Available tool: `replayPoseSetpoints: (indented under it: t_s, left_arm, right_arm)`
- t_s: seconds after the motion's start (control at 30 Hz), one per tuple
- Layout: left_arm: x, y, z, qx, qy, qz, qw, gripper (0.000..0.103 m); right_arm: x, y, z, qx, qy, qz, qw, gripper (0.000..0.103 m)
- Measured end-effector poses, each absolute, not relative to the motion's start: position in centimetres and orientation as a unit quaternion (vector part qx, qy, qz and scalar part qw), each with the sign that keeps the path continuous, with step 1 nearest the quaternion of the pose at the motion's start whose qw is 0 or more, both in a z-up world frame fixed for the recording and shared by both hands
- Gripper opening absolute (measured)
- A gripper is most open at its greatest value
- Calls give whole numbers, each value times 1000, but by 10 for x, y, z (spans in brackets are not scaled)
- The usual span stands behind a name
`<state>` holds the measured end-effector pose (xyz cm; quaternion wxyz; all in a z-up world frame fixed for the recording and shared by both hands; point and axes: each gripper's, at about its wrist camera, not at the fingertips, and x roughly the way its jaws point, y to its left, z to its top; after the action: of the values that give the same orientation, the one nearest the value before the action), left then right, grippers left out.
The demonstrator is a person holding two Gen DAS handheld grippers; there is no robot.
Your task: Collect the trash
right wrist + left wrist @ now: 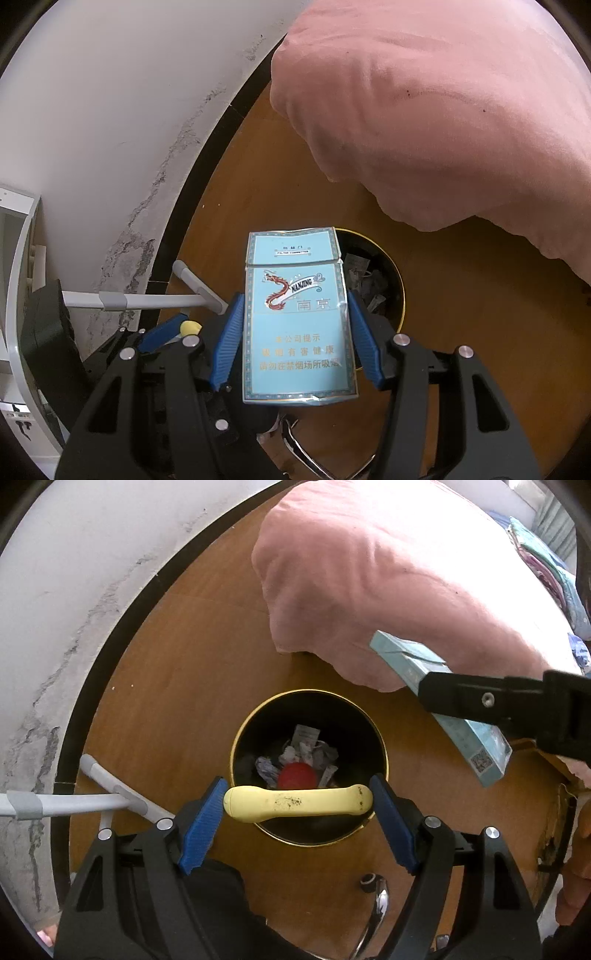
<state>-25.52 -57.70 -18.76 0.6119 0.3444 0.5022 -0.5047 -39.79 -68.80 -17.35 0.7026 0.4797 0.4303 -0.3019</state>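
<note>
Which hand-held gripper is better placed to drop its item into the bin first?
Left. The left hand-held gripper holds the yellow object right above the bin; the blue box covers only the bin's edge.

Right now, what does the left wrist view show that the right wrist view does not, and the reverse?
Left wrist only: the yellow handle-shaped object end to end in the left tool, and a red ball among paper scraps in the bin.
Right wrist only: the printed front of the blue cigarette pack in the right tool.
Both: the black gold-rimmed bin, pink bedding, wooden floor.
</note>
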Motion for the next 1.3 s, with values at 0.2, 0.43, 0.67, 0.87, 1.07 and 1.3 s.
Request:
replayPoseSetpoints:
  t_s: [0.2,0.43,0.67,0.87,1.07,1.3]
  left_arm:
    - [-259,-577,-187,333,505,-521,602,84]
    - [-261,-574,-173,309,510,-532,602,97]
    - [-269,-561,-125,272,475,-557,625,97]
    - [-279,-502,21,224,315,-586,712,97]
    - [-235,-411,103,179,182,-478,840,97]
    - [-130,-299,103,139,226,-303,915,97]
  right_arm:
    - [-396,-691,-180,490,437,-298,693,75]
    - [-414,-700,-156,458,405,-372,698,96]
    - [-440,-704,-118,381,378,-483,691,96]
    - [-459,-680,-63,313,299,-541,720,96]
    - [-432,-626,-8,245,224,-536,776,96]
    - [-305,-520,57,182,198,-408,872,96]
